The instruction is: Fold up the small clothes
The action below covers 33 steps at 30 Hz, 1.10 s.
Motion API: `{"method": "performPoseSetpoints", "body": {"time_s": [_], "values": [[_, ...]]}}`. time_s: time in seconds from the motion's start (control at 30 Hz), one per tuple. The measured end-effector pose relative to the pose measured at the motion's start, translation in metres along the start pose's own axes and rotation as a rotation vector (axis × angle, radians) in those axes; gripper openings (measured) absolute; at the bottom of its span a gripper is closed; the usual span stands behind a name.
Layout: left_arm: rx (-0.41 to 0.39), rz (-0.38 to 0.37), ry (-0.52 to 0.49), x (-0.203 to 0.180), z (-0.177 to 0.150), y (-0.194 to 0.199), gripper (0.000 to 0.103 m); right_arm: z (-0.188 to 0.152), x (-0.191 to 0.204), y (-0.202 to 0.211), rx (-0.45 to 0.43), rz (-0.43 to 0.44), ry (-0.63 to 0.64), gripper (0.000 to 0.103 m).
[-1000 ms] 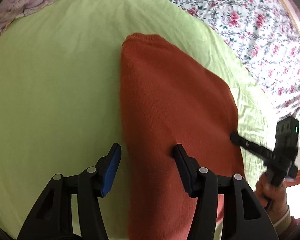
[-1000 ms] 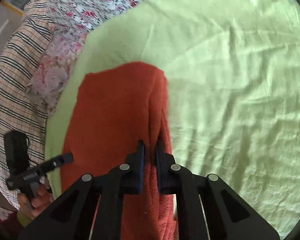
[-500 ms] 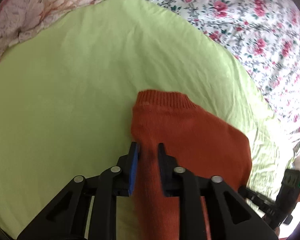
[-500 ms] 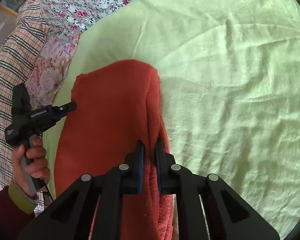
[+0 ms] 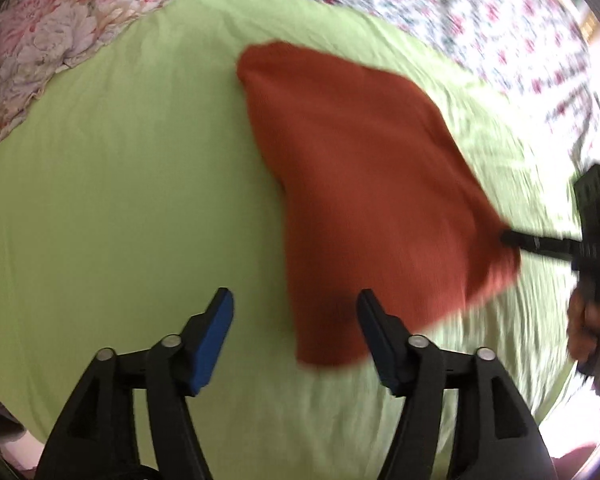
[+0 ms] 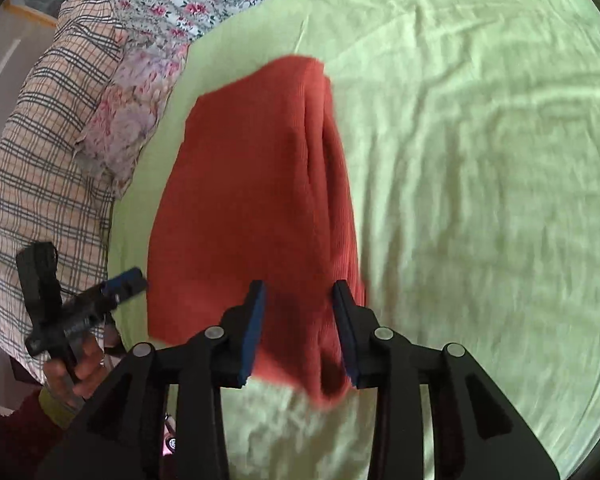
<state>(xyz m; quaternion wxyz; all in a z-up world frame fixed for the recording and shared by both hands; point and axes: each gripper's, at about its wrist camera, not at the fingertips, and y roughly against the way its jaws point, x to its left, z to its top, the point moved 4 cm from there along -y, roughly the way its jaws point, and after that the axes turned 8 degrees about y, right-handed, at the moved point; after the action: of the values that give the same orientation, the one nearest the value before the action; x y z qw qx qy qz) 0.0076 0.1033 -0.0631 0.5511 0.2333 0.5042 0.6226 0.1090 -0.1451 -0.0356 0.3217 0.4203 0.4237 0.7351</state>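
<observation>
Letting go is the change: half a second ago both tools pinched the orange knit garment [image 5: 364,200], and now the left gripper [image 5: 292,336] stands spread, the cloth's near edge between its jaws, apparently untouched, though blur makes this uncertain. The right gripper [image 6: 298,320] has parted too, its fingers astride the bottom fold. The garment lies at frame centre on the green sheet [image 5: 120,200], seemingly a finished fold. No container is in view.

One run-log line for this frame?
step: fold | left gripper: open | right gripper: open, astride sweater edge | sweater: folded on sheet
</observation>
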Motion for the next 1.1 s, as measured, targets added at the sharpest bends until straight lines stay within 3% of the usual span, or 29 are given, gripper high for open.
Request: {"method": "performPoseSetpoints", "body": {"time_s": [0.13,0.2,0.27,0.33,0.37,0.43,0.53,0.63,0.77,0.87,1.0,1.1], "values": [[0.03,0.05,-0.081,-0.008,-0.034,-0.008,0.069,-0.017,0.006,-0.009,0.041,-0.011,0.026,0.035],[0.02,0.09,-0.109,-0.01,-0.039,-0.013,0.069,-0.018,0.009,-0.014,0.052,-0.01,0.033,0.005],[0.007,0.105,-0.11,-0.012,-0.039,-0.015,0.068,-0.014,0.014,-0.01,0.036,0.018,0.025,0.005],[-0.02,0.121,-0.106,-0.015,-0.034,-0.014,0.067,-0.002,0.018,0.008,-0.045,0.138,-0.046,0.005],[-0.032,0.131,-0.098,-0.015,-0.032,-0.013,0.064,0.003,0.019,0.018,-0.082,0.185,-0.073,0.005],[-0.039,0.141,-0.067,-0.012,-0.028,-0.013,0.039,0.013,0.02,0.037,-0.149,0.227,-0.086,0.005],[-0.027,0.09,0.0,-0.011,-0.024,-0.015,0.018,0.014,0.015,0.041,-0.148,0.158,-0.049,0.005],[0.023,0.075,0.053,-0.008,-0.031,-0.025,0.01,0.001,0.007,0.023,-0.074,0.006,0.018,0.005],[0.079,0.054,0.113,-0.001,-0.036,-0.035,0.009,-0.023,-0.011,-0.014,0.046,-0.164,0.102,0.005],[0.103,0.051,0.092,0.0,-0.037,-0.028,0.01,-0.027,-0.024,-0.019,0.032,-0.147,0.031,0.007],[0.101,-0.006,0.07,0.004,-0.039,-0.002,0.018,-0.019,-0.032,0.0,0.015,-0.138,-0.002,0.027],[0.06,-0.055,0.034,-0.001,-0.034,0.02,0.021,-0.009,-0.031,0.017,-0.037,-0.131,-0.016,0.027]]}}
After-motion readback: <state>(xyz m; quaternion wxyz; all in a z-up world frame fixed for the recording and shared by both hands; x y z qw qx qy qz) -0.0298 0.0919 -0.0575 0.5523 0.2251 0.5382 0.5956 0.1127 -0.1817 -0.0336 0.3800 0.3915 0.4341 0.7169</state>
